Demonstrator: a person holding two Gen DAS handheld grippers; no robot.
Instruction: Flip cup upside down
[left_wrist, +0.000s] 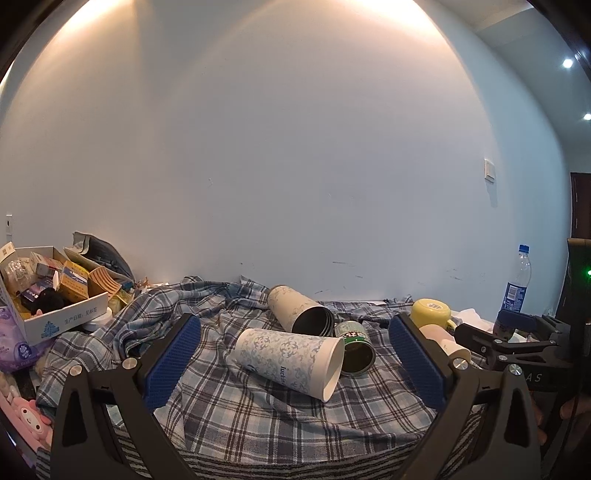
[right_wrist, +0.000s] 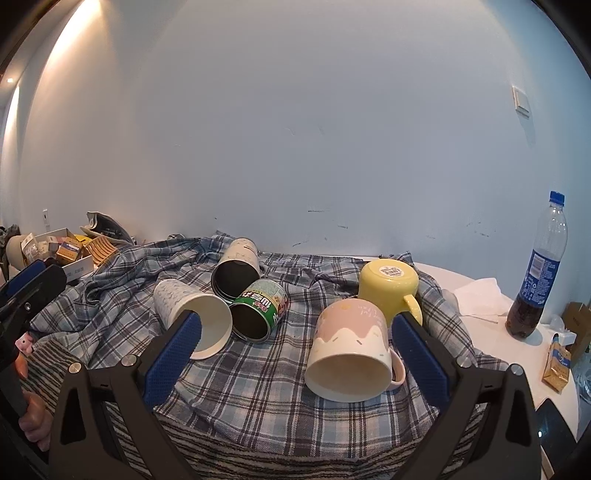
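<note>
the left gripper (left_wrist: 295, 354) has its jaws spread wide and grips nothing; the right gripper (right_wrist: 295, 354) is likewise spread wide and empty. both hover above the plaid cloth (right_wrist: 258, 387), which serves as the landmark here.

on the plaid cloth, the pink mug (right_wrist: 351, 354) lies on its side near the front right, mouth facing the right wrist camera, between the right gripper's blue pads (right_wrist: 421, 362) but apart from them. just behind it, the yellow mug (right_wrist: 389, 288) stands upside down, base up.

toward the cloth's centre, the patterned paper cup (left_wrist: 291, 362) lies on its side between the left gripper's pads, not touched by them. the green tin (left_wrist: 354, 347) lies beside its rim, and the cream tumbler (left_wrist: 299, 310) lies on its side behind both.

off the cloth's right edge stands a cola bottle (right_wrist: 539, 273); off its left edge sits a cardboard box (left_wrist: 55, 310) of packets.
</note>
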